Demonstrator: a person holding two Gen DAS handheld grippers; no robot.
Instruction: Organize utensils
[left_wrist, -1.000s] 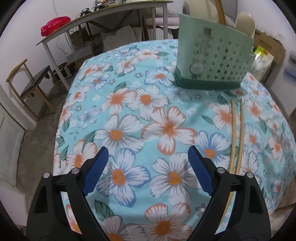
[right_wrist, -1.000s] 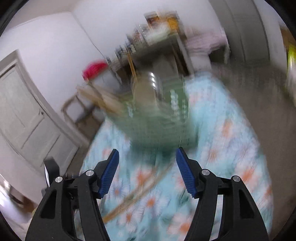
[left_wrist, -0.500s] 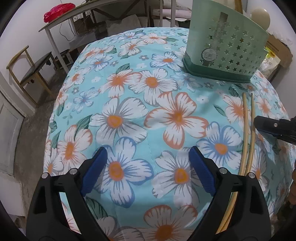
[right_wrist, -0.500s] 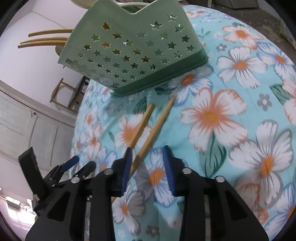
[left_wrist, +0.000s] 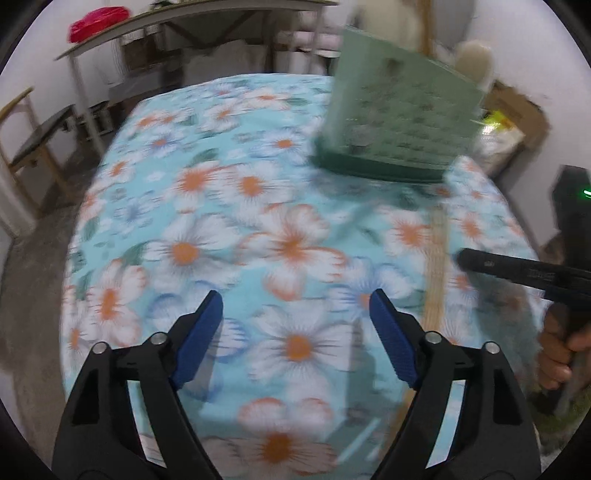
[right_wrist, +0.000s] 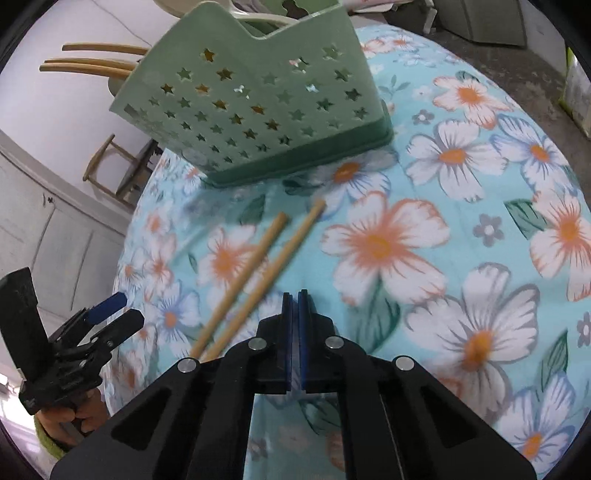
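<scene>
A green star-punched utensil basket (right_wrist: 258, 110) stands on the flowered tablecloth (right_wrist: 461, 258) at 12 o'clock. Two chopsticks (right_wrist: 255, 273) lie at 10 o'clock of the right gripper (right_wrist: 294, 299), outside its jaws, which have snapped together empty. The left gripper (left_wrist: 295, 310) hovers released, narrowing slightly

Floral tablecloth (left_wrist: 229, 206) covering table; wooden chair (left_wrist: 26, 147), desk (left_wrist: 177, 22) with red bag (left_wrist: 98, 24) standing behind.

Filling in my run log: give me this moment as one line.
right gripper: shut, empty | chopsticks: on tablecloth, left of its jaws, ungripped | utensil holder: beyond them
</scene>
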